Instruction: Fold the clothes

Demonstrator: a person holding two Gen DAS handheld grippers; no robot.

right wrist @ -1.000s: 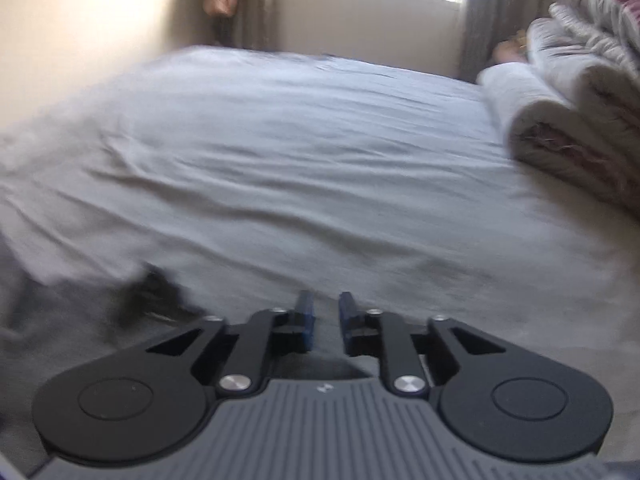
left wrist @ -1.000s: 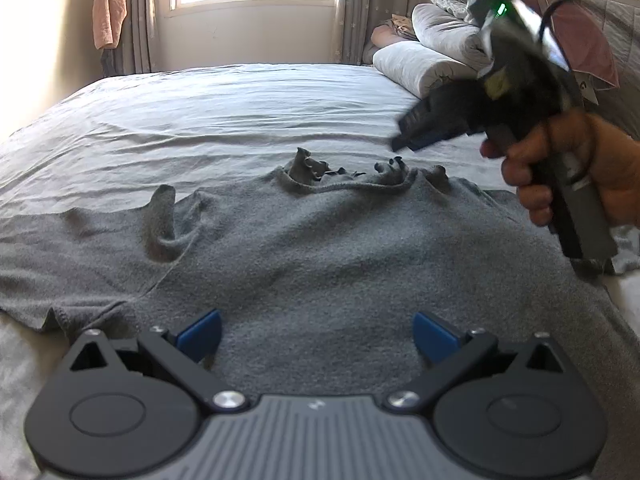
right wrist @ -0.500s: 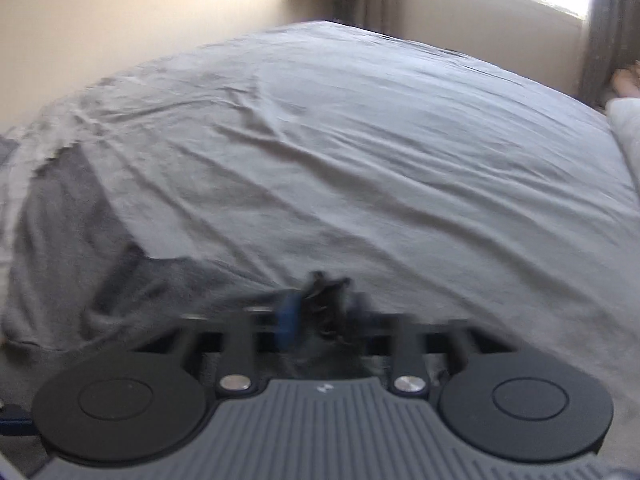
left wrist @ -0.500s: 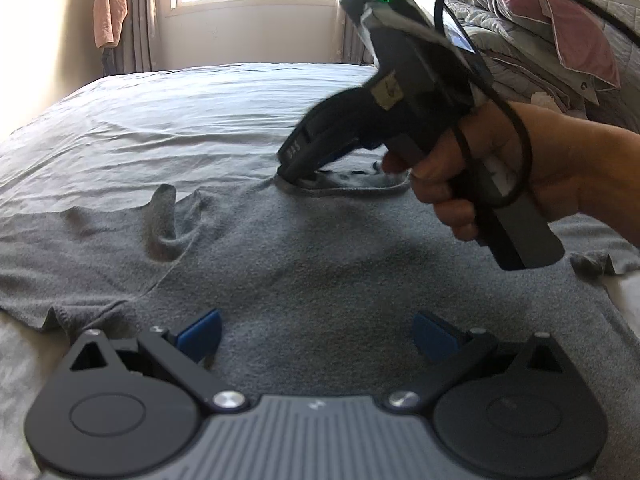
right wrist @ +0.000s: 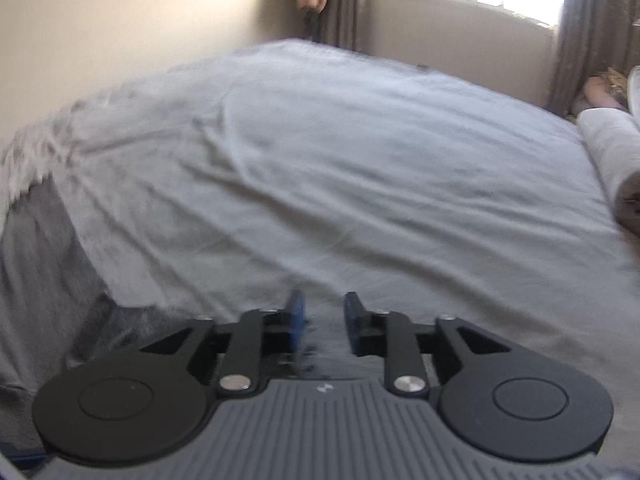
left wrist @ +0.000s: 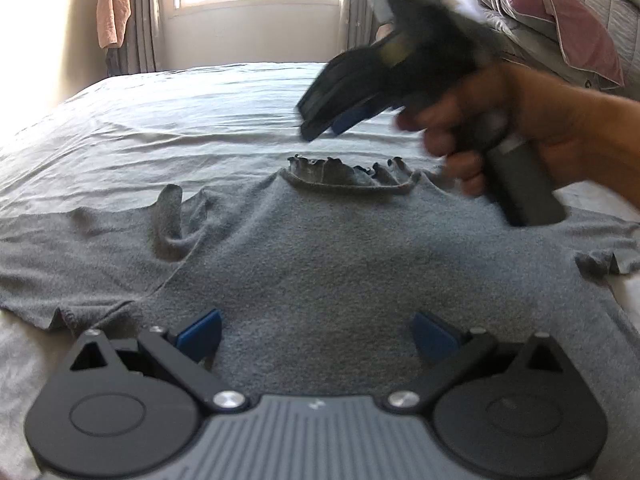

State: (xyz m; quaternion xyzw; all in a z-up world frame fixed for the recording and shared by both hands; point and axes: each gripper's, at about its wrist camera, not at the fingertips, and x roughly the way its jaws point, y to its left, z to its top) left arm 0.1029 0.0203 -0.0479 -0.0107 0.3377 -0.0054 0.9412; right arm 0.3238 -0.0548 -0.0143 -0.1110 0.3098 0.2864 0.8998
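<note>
A grey T-shirt [left wrist: 320, 248] lies front up on the bed, and its grey edge shows at the left of the right wrist view [right wrist: 36, 272]. Its collar [left wrist: 348, 178] is ruffled and points away from me. The left sleeve [left wrist: 60, 264] is spread out, with a raised fold [left wrist: 168, 220] at the shoulder. My left gripper [left wrist: 316, 332] hovers open and wide over the shirt's lower half, holding nothing. A hand holds my right gripper [left wrist: 316, 124], blurred, in the air just above the collar. In its own view the right gripper [right wrist: 324, 312] is open by a narrow gap, with nothing in it.
The pale grey bed sheet [left wrist: 180, 120] stretches beyond the shirt to a window wall. Stacked pillows and a maroon quilt [left wrist: 560, 20] sit at the right. A rolled pillow [right wrist: 612, 152] lies at the bed's far right. A pink cloth [left wrist: 114, 8] hangs by the curtain.
The right gripper came down onto the collar half a second ago and has since lifted up and to the right, off it. The left gripper and the shirt's body have not moved.
</note>
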